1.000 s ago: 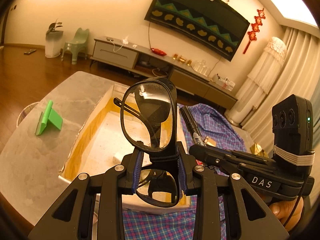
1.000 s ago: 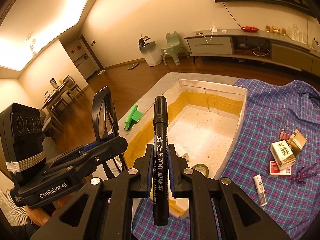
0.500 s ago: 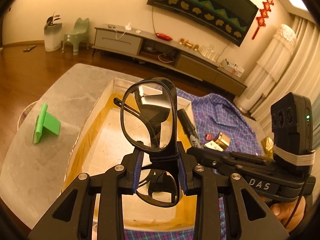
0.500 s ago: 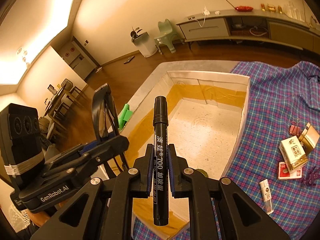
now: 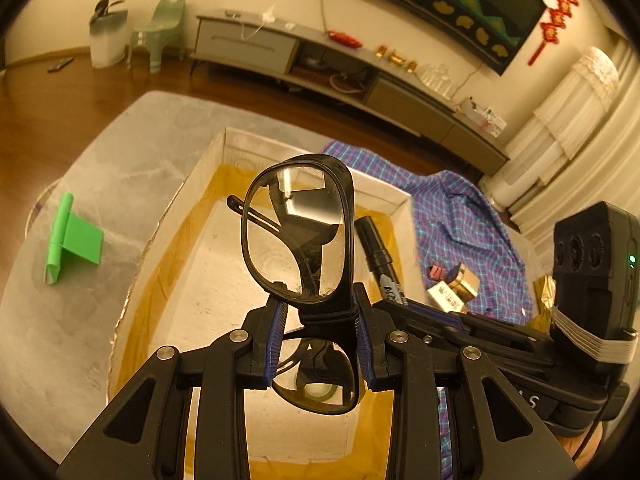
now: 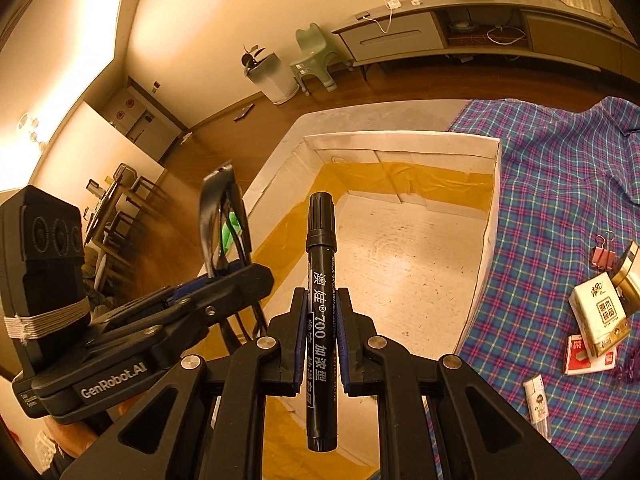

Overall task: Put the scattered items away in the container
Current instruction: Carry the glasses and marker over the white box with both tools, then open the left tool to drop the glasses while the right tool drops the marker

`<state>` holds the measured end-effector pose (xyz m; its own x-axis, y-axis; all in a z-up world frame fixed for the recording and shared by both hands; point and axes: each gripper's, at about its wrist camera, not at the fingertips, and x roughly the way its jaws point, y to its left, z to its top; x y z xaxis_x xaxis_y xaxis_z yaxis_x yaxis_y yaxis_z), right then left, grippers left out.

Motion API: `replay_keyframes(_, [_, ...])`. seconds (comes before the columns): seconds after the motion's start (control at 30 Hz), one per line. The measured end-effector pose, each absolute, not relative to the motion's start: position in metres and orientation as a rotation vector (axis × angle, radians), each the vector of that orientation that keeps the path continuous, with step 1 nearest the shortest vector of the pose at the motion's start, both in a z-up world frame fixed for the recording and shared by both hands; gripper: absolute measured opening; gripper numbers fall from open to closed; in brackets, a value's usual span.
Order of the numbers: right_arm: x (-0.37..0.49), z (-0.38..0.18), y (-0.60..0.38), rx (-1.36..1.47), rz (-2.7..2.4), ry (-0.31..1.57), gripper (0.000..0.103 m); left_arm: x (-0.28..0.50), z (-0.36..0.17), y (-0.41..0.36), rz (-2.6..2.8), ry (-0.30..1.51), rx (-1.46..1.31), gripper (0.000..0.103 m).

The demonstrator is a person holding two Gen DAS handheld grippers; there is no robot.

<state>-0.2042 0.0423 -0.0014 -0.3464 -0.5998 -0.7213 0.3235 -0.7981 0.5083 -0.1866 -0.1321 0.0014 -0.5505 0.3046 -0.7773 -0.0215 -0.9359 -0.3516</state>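
My left gripper [image 5: 320, 332] is shut on a pair of black-framed glasses [image 5: 298, 232], gripped at the bridge and held upright over the open white box [image 5: 316, 148]. A black marker [image 6: 321, 300] stands upright in my right gripper [image 6: 321, 312], which is shut on its barrel, also above the box [image 6: 400, 138]. Each gripper shows in the other's view: the right one [image 5: 404, 304] with the marker [image 5: 380, 264] beside the glasses, the left one [image 6: 208, 284] with the glasses [image 6: 218, 216] to the left of the marker. A roll of tape [image 5: 318, 390] lies on the box floor.
A plaid shirt [image 6: 560, 200] covers the table right of the box. On it lie a pink binder clip [image 6: 604, 254], a white carton [image 6: 600, 316], a red card pack [image 6: 584, 356] and a small white tube [image 6: 538, 404]. A green stand [image 5: 72, 240] sits on the grey tabletop left of the box.
Both grippers have moved forward and down over the box, still holding the glasses and the marker. The box now fills more of both views.
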Motion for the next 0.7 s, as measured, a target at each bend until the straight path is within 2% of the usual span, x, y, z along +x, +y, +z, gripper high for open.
replay_keyframes(0.27, [-0.228, -0.018, 0.04, 1.385, -2.18, -0.357, 0.014, -0.22, -0.027, -0.138, 2.519, -0.522, -1.532, 0.032])
replay_keyframes(0.57, [-0.252, -0.035, 0.034, 1.435, -2.209, -0.268, 0.015, -0.251, -0.059, -0.132, 2.519, -0.426, -1.654, 0.032])
replay_keyframes(0.7, [-0.261, -0.034, 0.026, 1.441, -2.236, -0.169, 0.015, -0.264, -0.068, -0.132, 2.524, -0.41, -1.698, 0.033])
